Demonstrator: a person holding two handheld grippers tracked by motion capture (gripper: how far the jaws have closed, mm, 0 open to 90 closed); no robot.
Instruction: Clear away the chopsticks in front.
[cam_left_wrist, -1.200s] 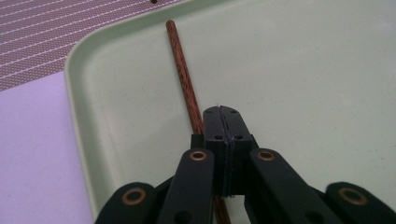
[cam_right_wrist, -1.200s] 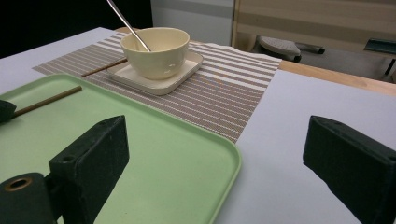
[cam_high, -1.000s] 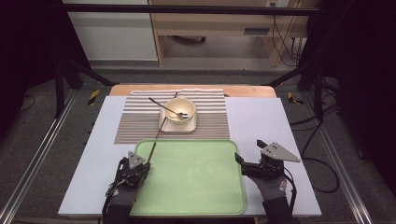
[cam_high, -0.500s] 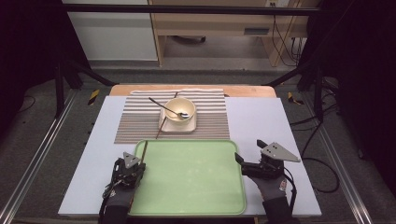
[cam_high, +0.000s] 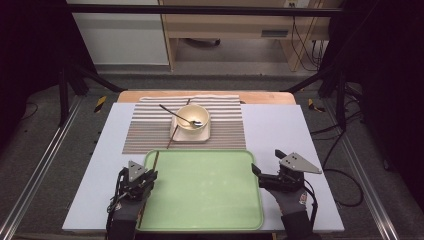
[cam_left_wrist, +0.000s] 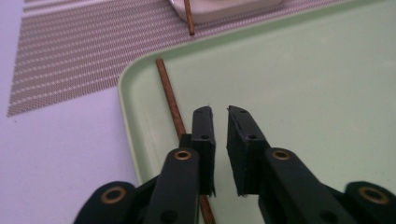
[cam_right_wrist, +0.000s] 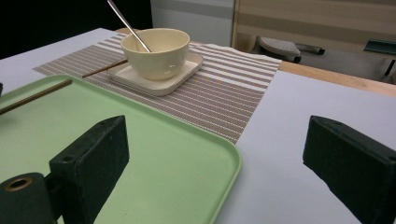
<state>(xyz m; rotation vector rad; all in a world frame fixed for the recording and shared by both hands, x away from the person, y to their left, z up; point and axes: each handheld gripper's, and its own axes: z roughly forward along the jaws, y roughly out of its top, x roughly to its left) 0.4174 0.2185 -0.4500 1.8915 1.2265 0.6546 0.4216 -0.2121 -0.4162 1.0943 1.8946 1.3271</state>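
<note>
A brown chopstick (cam_high: 154, 162) (cam_left_wrist: 168, 91) lies along the left rim inside the green tray (cam_high: 200, 200) (cam_left_wrist: 303, 70). My left gripper (cam_high: 146, 175) (cam_left_wrist: 220, 112) hovers over that rim. Its jaws have just been opening and stand a little apart with nothing between them; the chopstick runs beside and under the left jaw. My right gripper (cam_high: 267, 161) (cam_right_wrist: 215, 130) is open wide over the tray's right front corner (cam_right_wrist: 140, 154). A second chopstick (cam_high: 171, 140) (cam_right_wrist: 102, 67) leans on the square plate (cam_high: 192, 135).
A cream bowl (cam_high: 192, 117) (cam_right_wrist: 156, 49) with a metal spoon (cam_high: 175, 114) stands on the plate, on a striped mat (cam_high: 145, 132) behind the tray. The white board (cam_high: 280, 130) lies bare on either side of the mat.
The left gripper has opened and let go of the chopstick, which now lies flat in the tray. The left hand has drawn back slightly. The right gripper has not moved.
</note>
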